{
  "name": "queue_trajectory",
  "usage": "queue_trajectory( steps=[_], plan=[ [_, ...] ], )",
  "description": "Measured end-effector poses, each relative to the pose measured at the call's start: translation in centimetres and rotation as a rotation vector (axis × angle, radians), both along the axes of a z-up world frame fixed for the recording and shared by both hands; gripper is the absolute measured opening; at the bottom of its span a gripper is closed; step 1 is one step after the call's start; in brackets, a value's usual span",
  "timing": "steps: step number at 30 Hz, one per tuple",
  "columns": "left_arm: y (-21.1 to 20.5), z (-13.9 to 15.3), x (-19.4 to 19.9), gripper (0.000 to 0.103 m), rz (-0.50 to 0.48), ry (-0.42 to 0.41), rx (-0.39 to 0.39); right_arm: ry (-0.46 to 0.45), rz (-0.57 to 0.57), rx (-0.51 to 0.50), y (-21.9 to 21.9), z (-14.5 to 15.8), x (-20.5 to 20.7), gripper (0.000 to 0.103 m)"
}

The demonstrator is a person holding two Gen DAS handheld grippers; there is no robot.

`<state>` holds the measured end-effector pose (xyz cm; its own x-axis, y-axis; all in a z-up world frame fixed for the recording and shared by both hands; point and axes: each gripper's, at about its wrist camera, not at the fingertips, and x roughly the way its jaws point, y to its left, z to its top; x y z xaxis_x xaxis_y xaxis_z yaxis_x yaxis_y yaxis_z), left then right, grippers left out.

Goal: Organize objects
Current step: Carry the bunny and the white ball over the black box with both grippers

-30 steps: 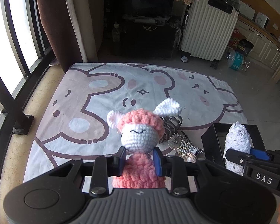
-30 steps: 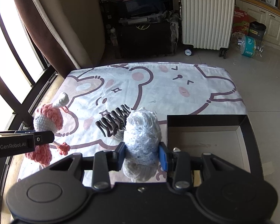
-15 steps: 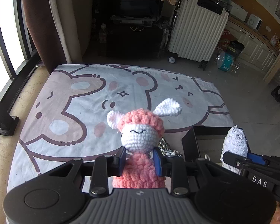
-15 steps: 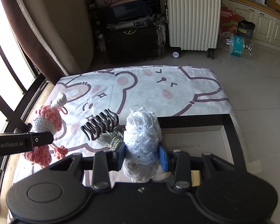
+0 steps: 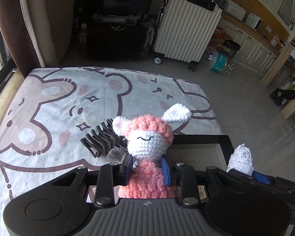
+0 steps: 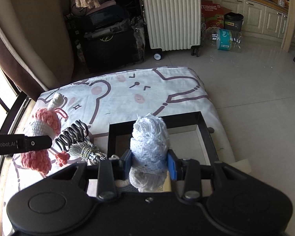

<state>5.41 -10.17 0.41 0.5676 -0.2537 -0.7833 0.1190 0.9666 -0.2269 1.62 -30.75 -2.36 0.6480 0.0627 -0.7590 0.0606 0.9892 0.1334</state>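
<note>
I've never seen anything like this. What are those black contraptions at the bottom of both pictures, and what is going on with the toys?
No robot here: a person holds a two-finger tool in each hand, each with a camera looking forward along its fingers. One picture comes from each tool.

The left gripper is shut on a pink crocheted doll. The right gripper is shut on a roll of white lace. Each tool also shows at the edge of the other's picture.

Below lies a cartoon bear blanket. On it sit an open black box, a dark hair claw clip and a silvery tassel.
</note>
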Motion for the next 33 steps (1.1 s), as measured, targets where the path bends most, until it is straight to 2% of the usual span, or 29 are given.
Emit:
queue_trajectory(
  steps=[12,21,28,33],
  plan=[
    [-2.9,-0.6,0.8,0.032,-0.021,-0.001,-0.051,0.004,-0.033,0.010,-2.7,-0.8,-0.2,0.038],
    [-4.9,-1.3,1.2,0.032,-0.011,0.011,-0.151,0.004,-0.049,0.018,-4.0,-1.2,-0.2,0.038],
    [-7.8,-3.2,1.2,0.032,-0.019,0.085,-0.252,-0.011,-0.097,0.015,-5.7,-1.0,-0.5,0.038],
    [-10.0,-4.9,1.2,0.032,-0.028,0.135,-0.290,-0.008,-0.133,0.009,-7.2,-1.2,-0.7,0.038]
  ],
)
